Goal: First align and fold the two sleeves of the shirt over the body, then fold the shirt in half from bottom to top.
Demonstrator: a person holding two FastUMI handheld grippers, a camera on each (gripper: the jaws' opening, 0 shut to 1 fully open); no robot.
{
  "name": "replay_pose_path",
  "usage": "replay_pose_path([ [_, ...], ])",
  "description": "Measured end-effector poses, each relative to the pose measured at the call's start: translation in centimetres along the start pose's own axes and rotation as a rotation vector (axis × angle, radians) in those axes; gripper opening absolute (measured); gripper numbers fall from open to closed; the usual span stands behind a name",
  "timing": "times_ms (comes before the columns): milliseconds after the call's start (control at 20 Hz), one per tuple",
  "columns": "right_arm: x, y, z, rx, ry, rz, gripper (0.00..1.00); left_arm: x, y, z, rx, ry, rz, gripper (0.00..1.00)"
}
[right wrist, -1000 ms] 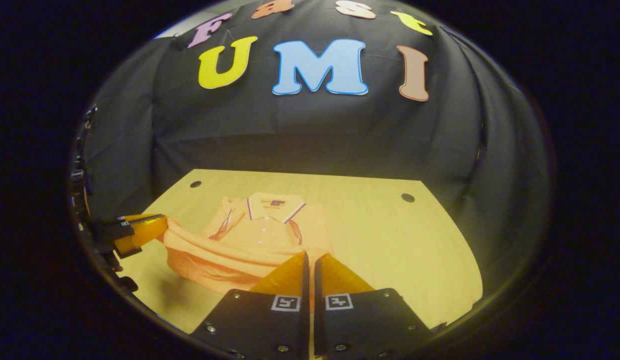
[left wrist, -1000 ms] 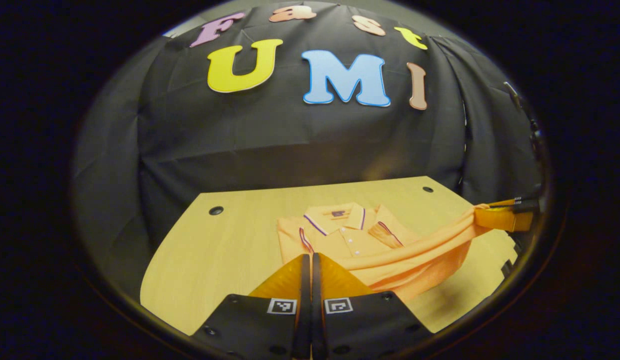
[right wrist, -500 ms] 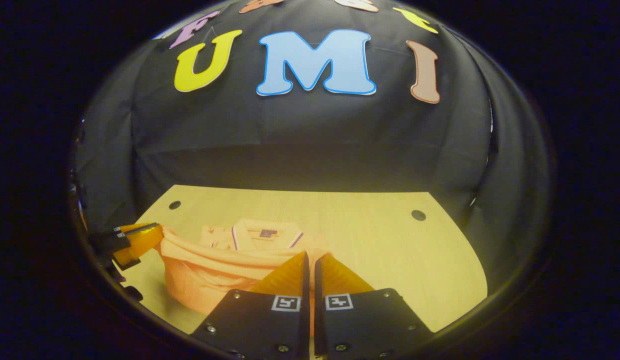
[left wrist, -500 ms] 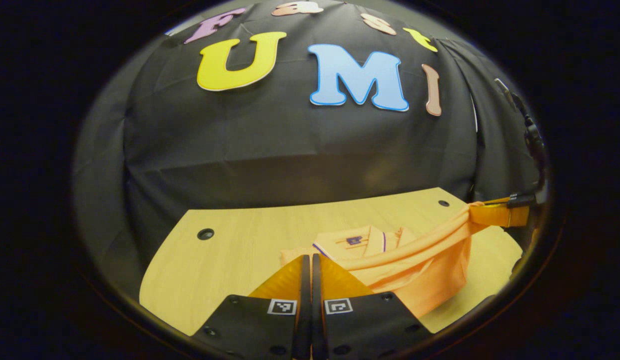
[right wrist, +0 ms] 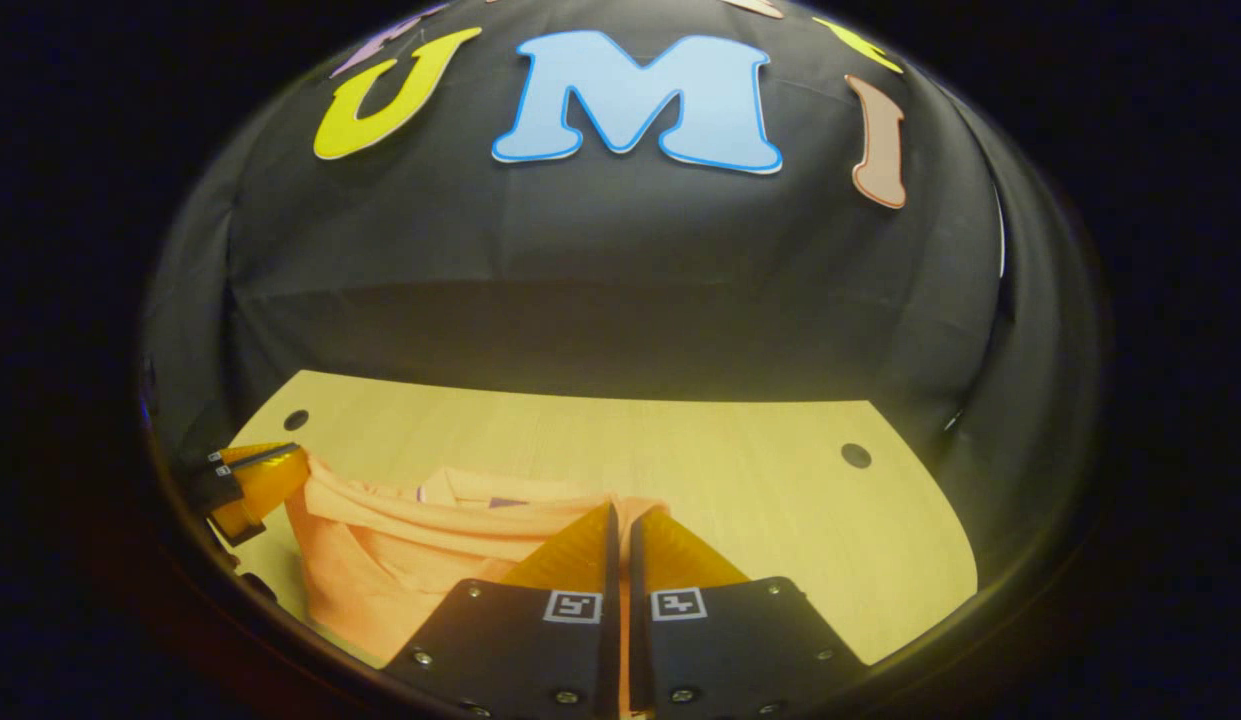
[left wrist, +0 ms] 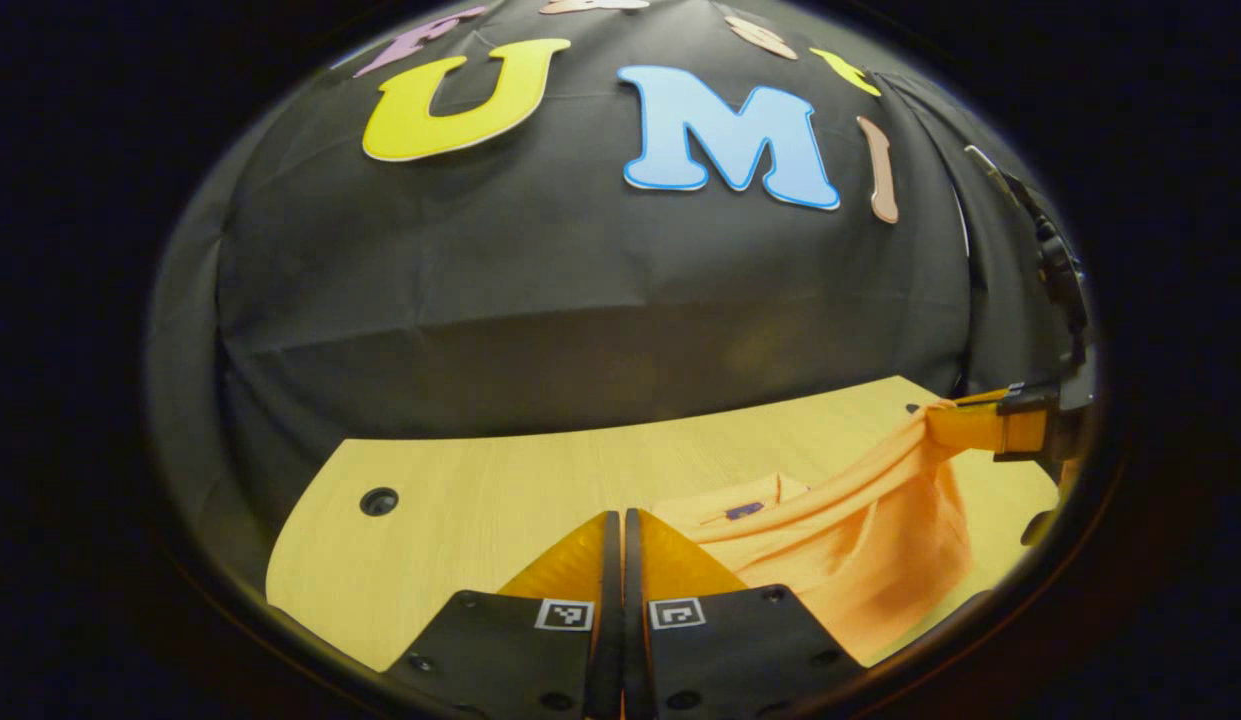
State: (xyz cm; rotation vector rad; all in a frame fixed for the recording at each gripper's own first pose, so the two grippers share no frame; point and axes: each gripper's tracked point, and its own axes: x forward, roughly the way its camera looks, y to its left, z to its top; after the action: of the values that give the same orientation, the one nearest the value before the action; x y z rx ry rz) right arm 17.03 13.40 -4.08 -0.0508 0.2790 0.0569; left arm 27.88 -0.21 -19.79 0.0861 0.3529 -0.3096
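The orange shirt (left wrist: 860, 530) sits on the wooden counter (left wrist: 460, 500), its lower hem lifted clear of the surface and stretched as a taut band between the two grippers; the long axis of that raised edge runs side to side across the counter, while the collar end lies flat toward the booth wall.

Left gripper (left wrist: 614, 530): fingers pressed together on one corner of the hem, at the bottom of the left gripper view; the right gripper (left wrist: 965, 425) appears at the far right of this view, clamped on the opposite corner, with cloth hanging in a fold beneath it.

In the right gripper view, the right gripper (right wrist: 620, 525) is closed on the shirt (right wrist: 380, 560) hem; the left gripper (right wrist: 265, 470) shows at the far left, likewise pinching fabric.

The collar (right wrist: 480, 492) with its dark label is partly visible behind the raised band in both views; the counter (right wrist: 780, 500) to the right of the shirt is seen in the right gripper view.

No container is present.
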Motion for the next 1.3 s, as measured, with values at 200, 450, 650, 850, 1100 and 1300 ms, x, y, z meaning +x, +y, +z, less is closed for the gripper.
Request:
replay_pose_path([
  [200, 2.2, 0.2, -1.5, -0.006, 0.047, -0.03, 0.04, 2.4, 0.2, -1.2, 0.006, 0.008, 0.004, 0.06],
  [450, 3.6, 0.1, -3.2, -0.019, 0.096, -0.054, 0.07, 4.2, 0.2, -2.6, 0.013, 0.022, 0.011, 0.07],
  [650, 4.1, 0.2, -3.9, 0.0, 0.122, -0.05, 0.08, 4.5, 0.2, -2.2, 0.04, 0.005, 0.013, 0.12],
  [850, 3.4, 0.7, -3.7, -0.028, 0.107, -0.045, 0.29, 3.7, 0.3, -2.4, 0.025, 0.016, 0.012, 0.31],
  [1100, 0.9, 1.6, -2.5, -0.071, 0.043, -0.009, 0.62, 0.2, 0.2, -2.0, -0.019, 0.008, 0.031, 0.63],
  [1300, -1.8, 1.7, -1.9, -0.067, -0.013, 0.015, 0.77, -3.6, -0.1, -0.7, -0.007, -0.032, 0.079, 0.91],
])
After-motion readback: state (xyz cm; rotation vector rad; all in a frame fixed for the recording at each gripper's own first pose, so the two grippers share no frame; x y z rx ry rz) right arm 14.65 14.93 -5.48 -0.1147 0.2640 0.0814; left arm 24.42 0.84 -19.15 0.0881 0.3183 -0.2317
